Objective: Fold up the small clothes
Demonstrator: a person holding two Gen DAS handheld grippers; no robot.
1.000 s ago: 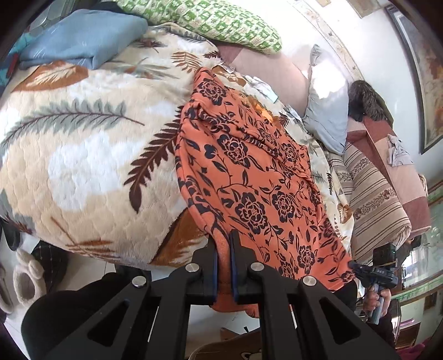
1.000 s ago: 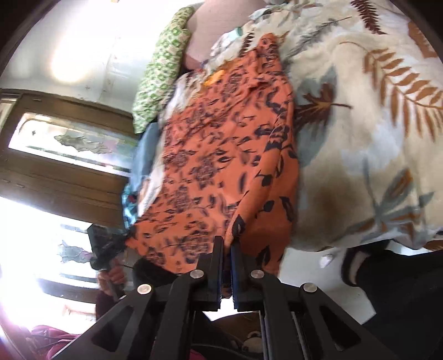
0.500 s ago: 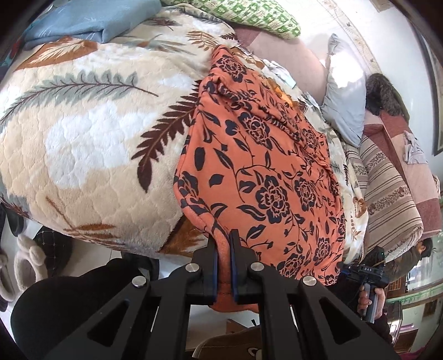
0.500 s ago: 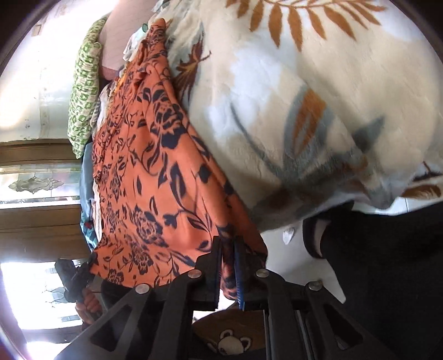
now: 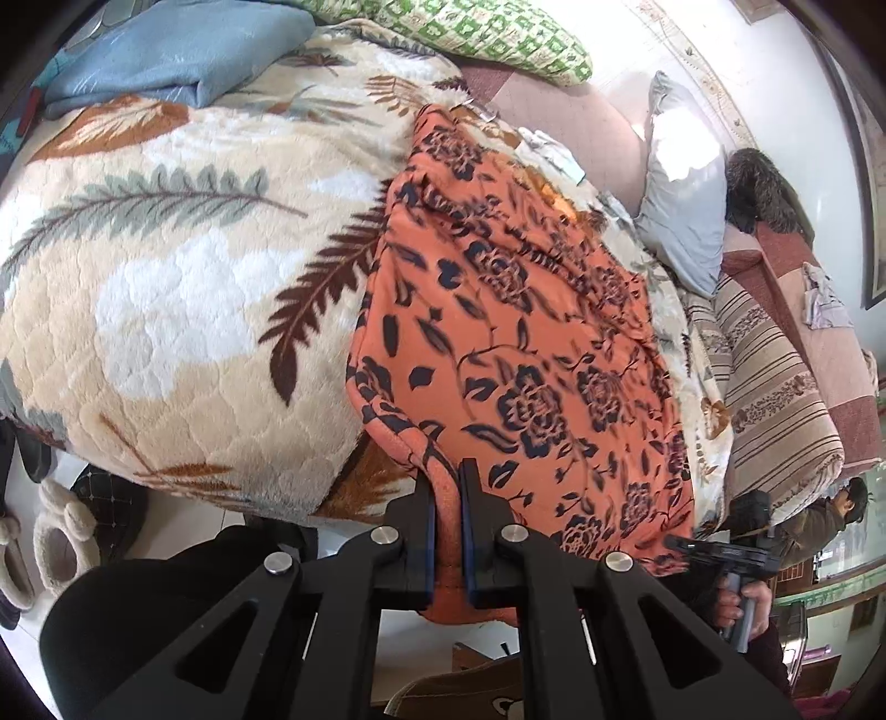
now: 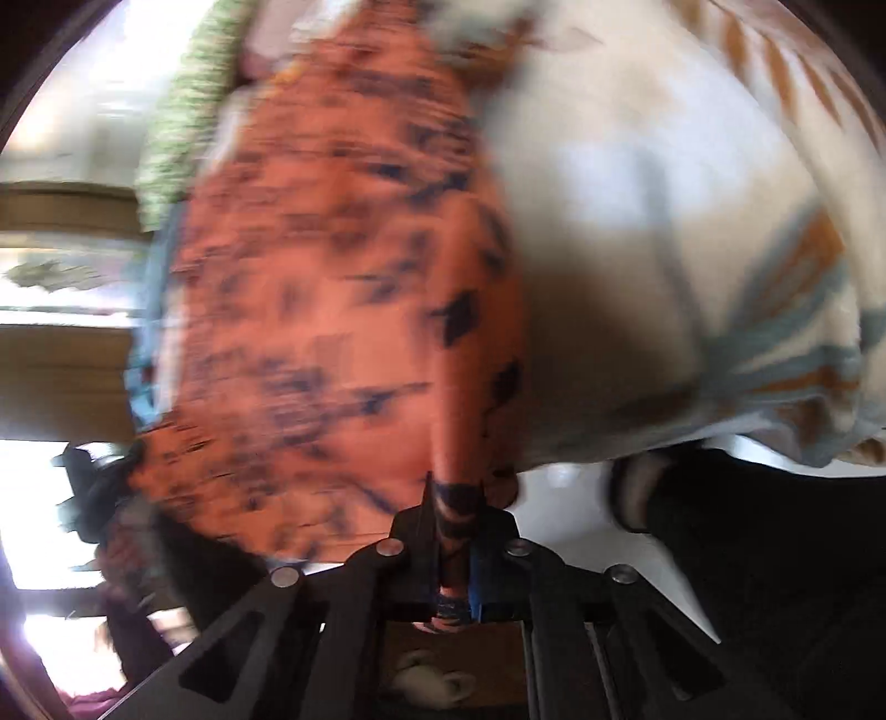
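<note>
gripping orange floral garment (image 5: 515, 354) hem at bed edge, left gripper (image 5: 447, 482) and right gripper (image 6: 455, 498) clenched on it

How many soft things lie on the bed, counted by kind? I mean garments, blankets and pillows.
Orange floral garment: 1
Leaf-print blanket: 1
Folded blue blanket: 1
Pillows: 2, green checked pillow and pale blue pillow
Total: 5

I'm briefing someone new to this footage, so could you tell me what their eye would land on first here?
The orange floral garment dominates, spread over the leaf-print blanket with its near edge hanging off the bed. The left gripper and the right gripper are each shut on that edge, at opposite corners. Behind lie a green patterned pillow and a folded blue cloth.
</note>
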